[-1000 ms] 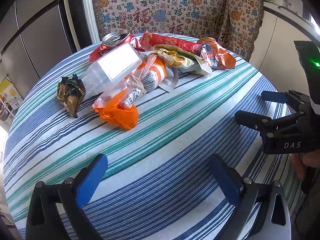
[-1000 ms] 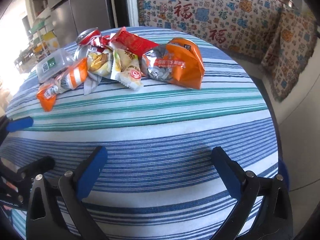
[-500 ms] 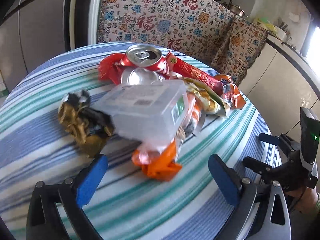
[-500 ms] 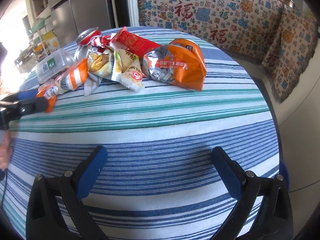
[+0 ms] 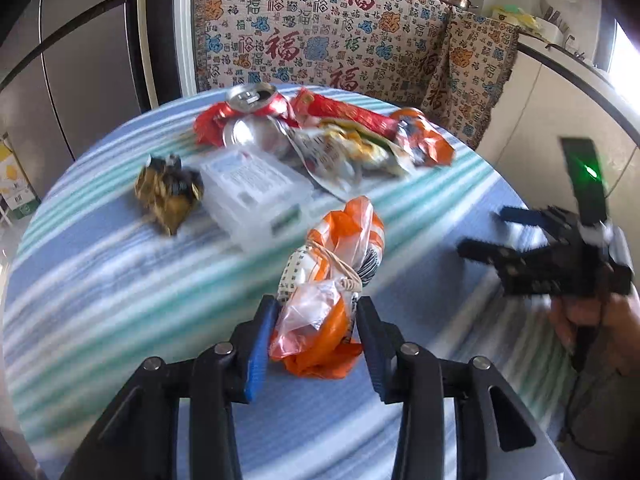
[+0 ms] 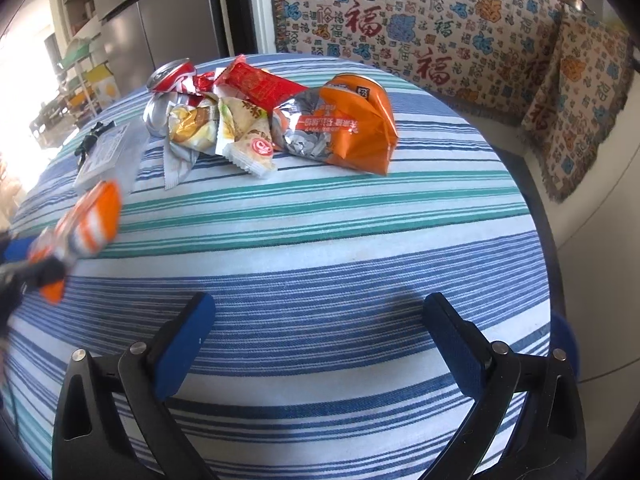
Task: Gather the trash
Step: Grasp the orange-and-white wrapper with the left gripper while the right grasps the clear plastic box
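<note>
My left gripper (image 5: pixel 316 308) has its blue pads closing on a knotted orange and clear plastic bag (image 5: pixel 340 240). The pads press its crumpled lower end, and the bag hangs clear of the trash pile. The right wrist view shows that bag (image 6: pixel 92 216) blurred at the left edge. On the striped tablecloth (image 6: pixel 360 240) lie a clear plastic box (image 5: pixel 256 192), a crumpled brown wrapper (image 5: pixel 168 192), a red can (image 5: pixel 252 98), snack wrappers (image 5: pixel 348 148) and an orange chip bag (image 6: pixel 344 124). My right gripper (image 6: pixel 320 308) hovers open over bare cloth, nothing between its fingers.
The round table ends close behind the pile, where a bench draped in patterned cloth (image 5: pixel 320 40) stands. Grey cabinet doors (image 5: pixel 80 60) rise at the left. A hand (image 5: pixel 592 316) holds the right gripper at the table's right edge.
My left gripper went in to the pile, narrowed its jaws onto the orange bag and drew it back toward the near side. The clear box now lies flat. The right gripper stayed put.
</note>
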